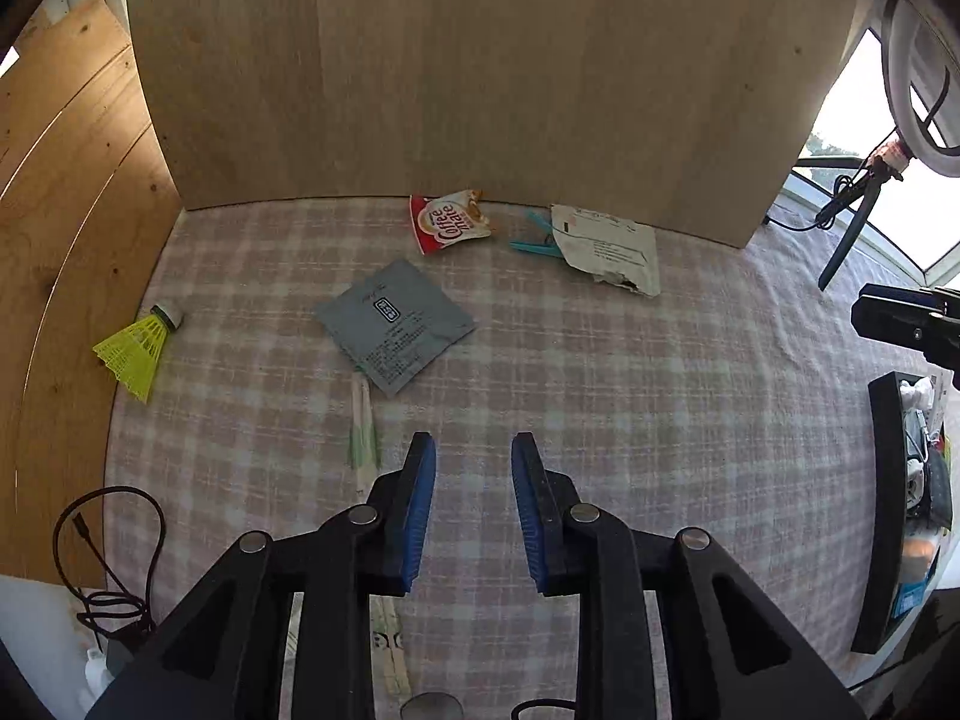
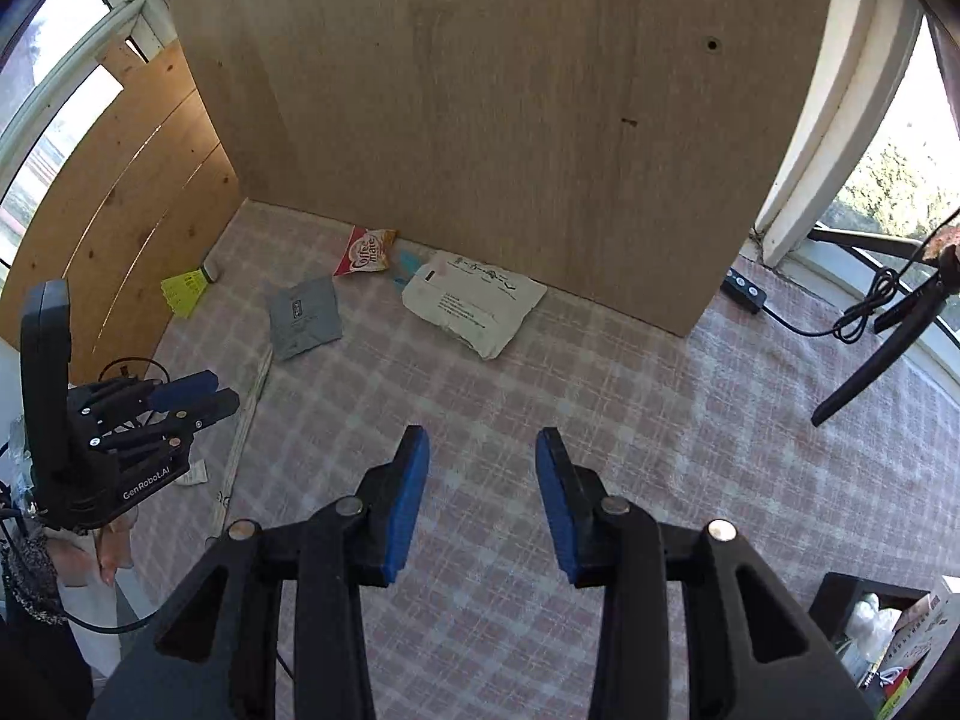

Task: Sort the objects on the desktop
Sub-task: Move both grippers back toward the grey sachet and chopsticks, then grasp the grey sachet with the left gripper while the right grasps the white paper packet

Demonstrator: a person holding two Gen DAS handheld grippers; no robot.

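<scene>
My left gripper hangs open over bare checked cloth, nothing between its blue pads. Ahead of it lie a grey flat packet, a Coffee mate sachet, a teal clip and a white mailer bag. A yellow shuttlecock lies far left. Paper-wrapped chopsticks run under the left finger. My right gripper is open and empty, short of the mailer bag. The left gripper shows at the right wrist view's left edge.
A wooden board walls the back and another the left side. A black bin with mixed items stands at the right edge. A black cable coils at the near left. A tripod leg and cable switch sit far right.
</scene>
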